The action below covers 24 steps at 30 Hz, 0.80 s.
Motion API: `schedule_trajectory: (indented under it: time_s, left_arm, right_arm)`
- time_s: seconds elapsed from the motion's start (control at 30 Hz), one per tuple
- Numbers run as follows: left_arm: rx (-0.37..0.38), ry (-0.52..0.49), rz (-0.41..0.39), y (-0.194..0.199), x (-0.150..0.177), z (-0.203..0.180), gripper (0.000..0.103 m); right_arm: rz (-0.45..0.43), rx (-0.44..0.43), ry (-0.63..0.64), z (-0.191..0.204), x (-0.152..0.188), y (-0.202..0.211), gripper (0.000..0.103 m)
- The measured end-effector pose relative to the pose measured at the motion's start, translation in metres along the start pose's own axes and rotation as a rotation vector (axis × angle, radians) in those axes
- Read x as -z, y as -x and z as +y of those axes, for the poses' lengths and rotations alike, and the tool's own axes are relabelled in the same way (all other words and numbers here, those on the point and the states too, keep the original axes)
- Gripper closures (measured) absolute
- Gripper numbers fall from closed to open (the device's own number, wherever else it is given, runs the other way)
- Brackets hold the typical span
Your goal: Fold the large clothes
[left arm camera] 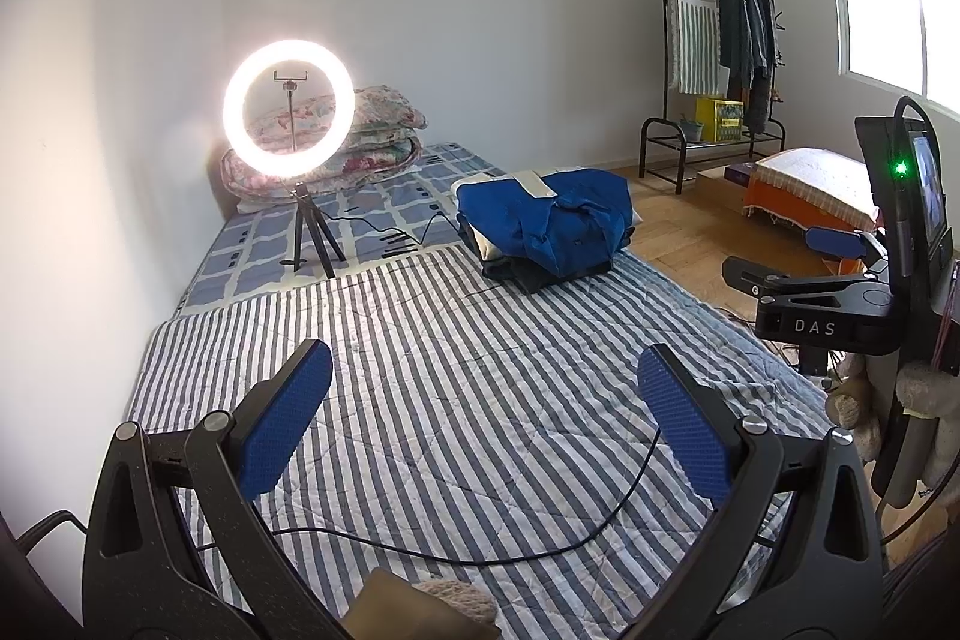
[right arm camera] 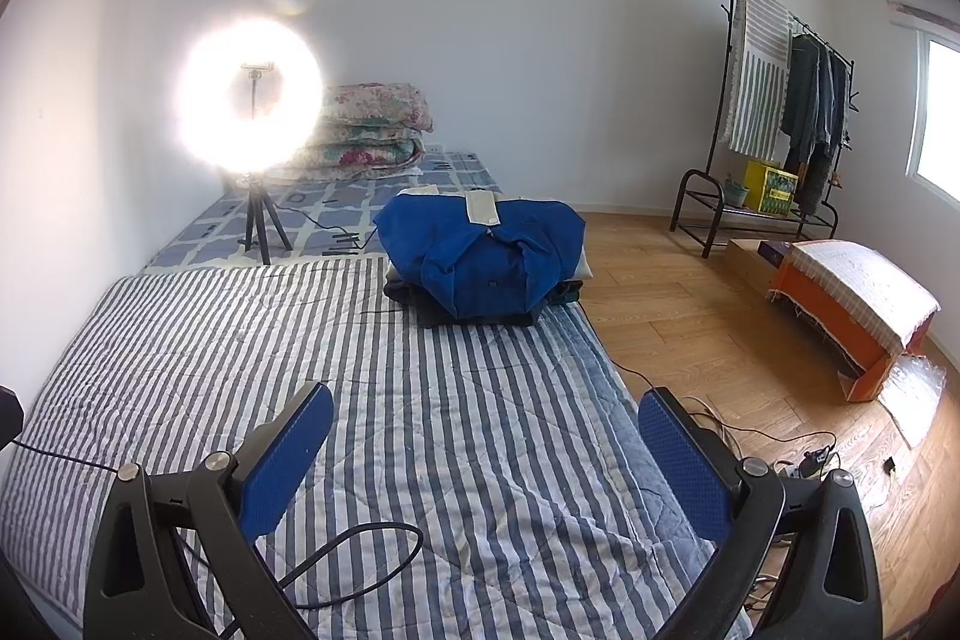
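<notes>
A folded blue garment [left arm camera: 549, 220] [right arm camera: 486, 259] with a pale strip lies on top of a small pile of folded dark and light clothes, at the far right side of the striped quilt [left arm camera: 450, 370] [right arm camera: 300, 340]. My left gripper [left arm camera: 485, 376] hovers open over the quilt, well short of the pile, nothing between its blue pads. My right gripper [right arm camera: 486, 418] is also open and empty, above the quilt's right edge. In the left wrist view the right gripper's black body [left arm camera: 840, 292] shows at the right.
A lit ring light on a tripod [left arm camera: 289, 124] [right arm camera: 252, 100] stands on the bed's far left, before stacked floral quilts [right arm camera: 372, 130]. Black cables [left arm camera: 480, 550] [right arm camera: 360, 550] trail over the striped quilt. A clothes rack [right arm camera: 774, 112], orange bench [right arm camera: 852, 304] and wooden floor lie right.
</notes>
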State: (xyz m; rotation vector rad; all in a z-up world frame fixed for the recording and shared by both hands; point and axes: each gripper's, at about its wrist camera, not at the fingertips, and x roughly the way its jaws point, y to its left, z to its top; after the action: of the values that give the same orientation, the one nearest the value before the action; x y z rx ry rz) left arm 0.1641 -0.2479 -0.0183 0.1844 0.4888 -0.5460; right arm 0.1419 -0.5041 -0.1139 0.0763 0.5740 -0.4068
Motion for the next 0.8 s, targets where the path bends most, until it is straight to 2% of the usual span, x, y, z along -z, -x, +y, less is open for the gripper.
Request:
schedule_trajectory:
  time_s: [0.5, 0.8]
  left_arm:
    - [0.000, 0.014, -0.002, -0.0008, 0.0007, 0.0037, 0.000]
    - [-0.034, 0.033, -0.050, 0.0066, 0.0012, -0.0006, 0.000]
  right_arm:
    - [0.001, -0.002, -0.002, -0.0012, -0.0008, 0.0013, 0.000]
    - [0.001, -0.004, 0.004, -0.0015, -0.0010, 0.0011, 0.000]
